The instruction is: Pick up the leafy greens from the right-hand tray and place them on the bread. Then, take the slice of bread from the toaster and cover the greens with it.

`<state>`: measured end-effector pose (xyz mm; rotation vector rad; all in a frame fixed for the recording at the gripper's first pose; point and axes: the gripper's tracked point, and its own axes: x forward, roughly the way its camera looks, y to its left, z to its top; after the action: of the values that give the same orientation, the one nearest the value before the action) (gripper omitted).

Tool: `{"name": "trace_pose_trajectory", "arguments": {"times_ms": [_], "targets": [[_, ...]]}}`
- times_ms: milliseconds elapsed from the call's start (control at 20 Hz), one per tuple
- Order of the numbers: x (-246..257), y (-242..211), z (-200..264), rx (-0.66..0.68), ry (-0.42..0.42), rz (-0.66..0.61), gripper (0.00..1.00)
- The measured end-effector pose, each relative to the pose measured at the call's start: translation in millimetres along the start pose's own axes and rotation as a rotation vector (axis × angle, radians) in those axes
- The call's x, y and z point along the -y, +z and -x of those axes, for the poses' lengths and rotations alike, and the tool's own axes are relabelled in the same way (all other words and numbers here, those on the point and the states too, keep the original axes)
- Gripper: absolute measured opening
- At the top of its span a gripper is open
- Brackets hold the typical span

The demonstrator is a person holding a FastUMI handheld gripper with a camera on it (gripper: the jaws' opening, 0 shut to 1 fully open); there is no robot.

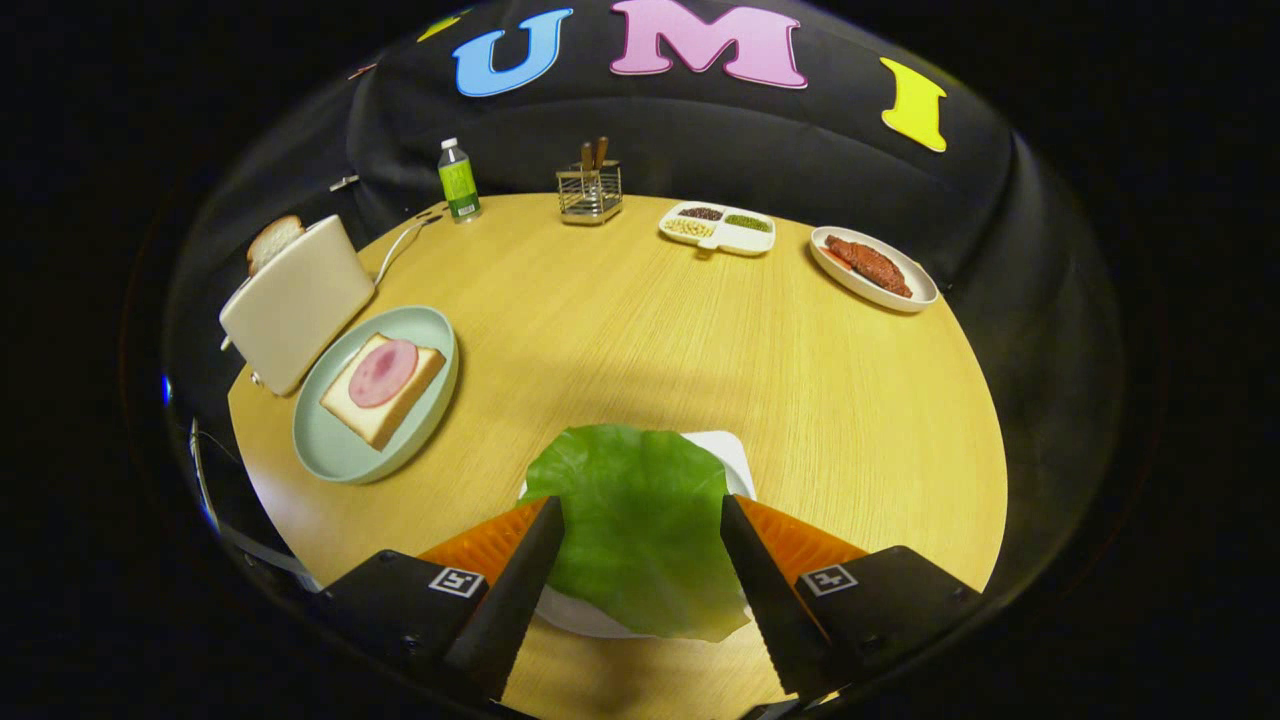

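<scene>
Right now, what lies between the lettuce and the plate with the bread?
Only bare tabletop, in the gripper view. The lettuce lies between the open fingers on its white tray; the plate sits beyond, by the toaster.

No legible wording anywhere. Label on the green bottle (459, 180), at eleven o'clock across the table, too small to read. Square black-and-white coded markers (457, 581), without letters, on the gripper (641, 500) behind each spread finger, at six o'clock.
</scene>
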<state>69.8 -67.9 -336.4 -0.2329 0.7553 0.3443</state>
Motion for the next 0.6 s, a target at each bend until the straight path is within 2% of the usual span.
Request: {"name": "trace_pose_trajectory", "arguments": {"times_ms": [200,300,350,600], "targets": [[-0.5,-10.1,-10.0,-0.041,0.027,-0.014,0.98],[-2.7,-13.1,-11.9,-0.055,0.036,-0.010,0.93],[-2.1,-12.7,-13.3,-0.049,0.035,0.001,0.86],[-1.6,-13.2,-13.2,-0.036,0.038,0.015,0.83]]}}
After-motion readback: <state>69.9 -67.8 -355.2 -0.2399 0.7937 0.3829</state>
